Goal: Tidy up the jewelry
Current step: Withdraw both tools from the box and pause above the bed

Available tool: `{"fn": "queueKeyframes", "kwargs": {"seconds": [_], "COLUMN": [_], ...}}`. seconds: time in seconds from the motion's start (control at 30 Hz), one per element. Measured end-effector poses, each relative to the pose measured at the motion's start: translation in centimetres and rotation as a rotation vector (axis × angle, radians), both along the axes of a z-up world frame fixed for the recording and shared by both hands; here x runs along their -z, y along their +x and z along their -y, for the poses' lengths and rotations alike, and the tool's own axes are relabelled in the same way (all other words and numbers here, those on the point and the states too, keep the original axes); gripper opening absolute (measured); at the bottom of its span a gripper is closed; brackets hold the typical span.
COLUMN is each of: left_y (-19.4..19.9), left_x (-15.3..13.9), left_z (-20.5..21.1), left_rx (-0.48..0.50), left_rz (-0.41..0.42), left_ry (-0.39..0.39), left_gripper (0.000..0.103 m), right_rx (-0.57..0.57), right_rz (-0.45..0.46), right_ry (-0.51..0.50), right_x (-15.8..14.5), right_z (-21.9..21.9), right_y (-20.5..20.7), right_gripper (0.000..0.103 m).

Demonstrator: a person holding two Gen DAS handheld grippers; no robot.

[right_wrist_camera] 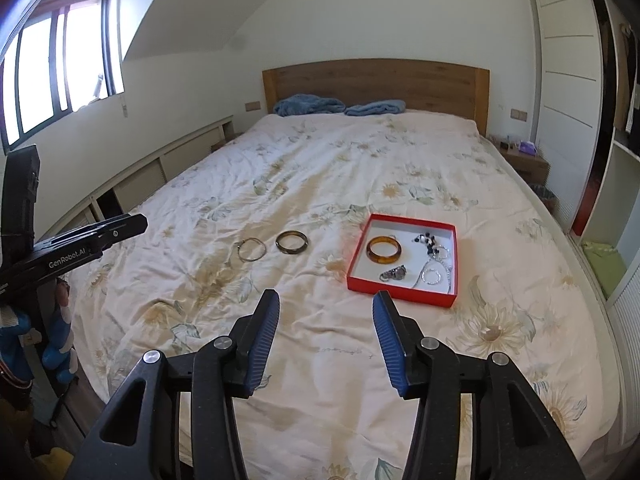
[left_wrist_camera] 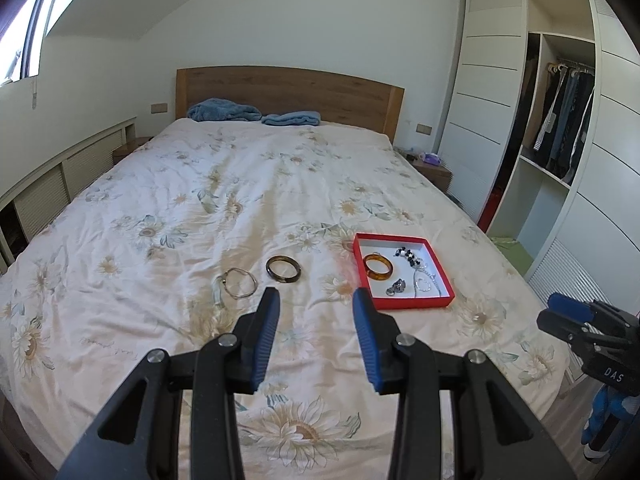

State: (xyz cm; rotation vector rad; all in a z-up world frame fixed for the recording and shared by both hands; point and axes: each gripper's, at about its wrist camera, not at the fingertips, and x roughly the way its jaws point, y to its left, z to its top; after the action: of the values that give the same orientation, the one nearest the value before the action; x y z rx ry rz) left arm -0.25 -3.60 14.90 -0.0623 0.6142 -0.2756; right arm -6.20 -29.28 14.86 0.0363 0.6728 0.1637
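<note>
Left wrist view first: our left hand-held gripper hangs over the bed with its fingers spread apart and nothing between them. Ahead and a little to its left lies the thin silver bangle; just ahead, nearly on its centreline, lies the dark bangle — both flat on the quilt, ring openings facing up. Ahead to its right sits the red tray, already holding an amber bangle and beaded pieces.

From the right wrist, our right hand-held gripper is likewise spread and empty; the two loose bangles sit ahead and to its left, the tray ahead-right. We judge the left one nearer to both bangles, so it should reach forward for the dark one.
</note>
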Motion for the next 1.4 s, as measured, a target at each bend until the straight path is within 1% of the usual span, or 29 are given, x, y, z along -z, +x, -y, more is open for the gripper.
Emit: {"fn": "queueKeyframes", "kwargs": {"seconds": [0.07, 0.17, 0.27, 0.37, 0.4, 0.5, 0.63, 0.87, 1.1, 1.23, 1.4], "left_y": [0.0, 0.1, 0.7, 1.2, 1.4, 2.4, 3.8, 5.6, 6.8, 7.4, 8.3], "left_x": [0.0, 0.0, 0.5, 1.1, 1.3, 2.1, 3.1, 4.8, 5.7, 6.2, 7.1], "left_z": [-0.2, -0.4, -0.9, -1.4, -1.6, -2.2, -2.9, -3.2, -2.8, -2.3, -2.2], "left_rx": [-0.002, -0.014, -0.022, -0.049, -0.059, -0.077, -0.109, -0.147, -0.157, -0.153, -0.147], "left_rz": [-0.01, -0.012, -0.034, -0.035, -0.035, -0.048, -0.066, -0.081, -0.072, -0.067, -0.107], "left_ry": [-0.004, 0.01, 0.019, 0.04, 0.047, 0.054, 0.032, 0.017, 0.016, 0.031, 0.044], "left_gripper": [0.036, 0.036, 0.036, 0.047, 0.047, 0.048, 0.048, 0.048, 0.048, 0.048, 0.048], "right_rx": [-0.002, -0.004, -0.003, -0.006, -0.007, -0.004, 0.008, 0.044, 0.054, 0.051, 0.047], "right_rz": [0.004, 0.003, -0.004, -0.012, -0.016, -0.033, -0.06, -0.097, -0.127, -0.129, -0.138], "right_ry": [0.0, 0.001, 0.003, 0.016, 0.023, 0.04, 0.053, 0.076, 0.107, 0.11, 0.112], "right_x": [-0.1, -0.1, 0.1, 0.6, 1.0, 2.3, 4.2, 6.3, 7.5, 7.6, 8.2], "right_z": [-0.1, -0.3, -0.4, -0.4, -0.4, -0.4, 0.2, 1.6, 2.0, 1.8, 1.8], "right_y": [-0.1, -0.1, 0.1, 0.9, 1.2, 2.3, 3.9, 6.1, 7.6, 8.2, 9.0], "right_gripper": [0.049, 0.049, 0.049, 0.049, 0.049, 0.049, 0.049, 0.049, 0.05, 0.05, 0.05]}}
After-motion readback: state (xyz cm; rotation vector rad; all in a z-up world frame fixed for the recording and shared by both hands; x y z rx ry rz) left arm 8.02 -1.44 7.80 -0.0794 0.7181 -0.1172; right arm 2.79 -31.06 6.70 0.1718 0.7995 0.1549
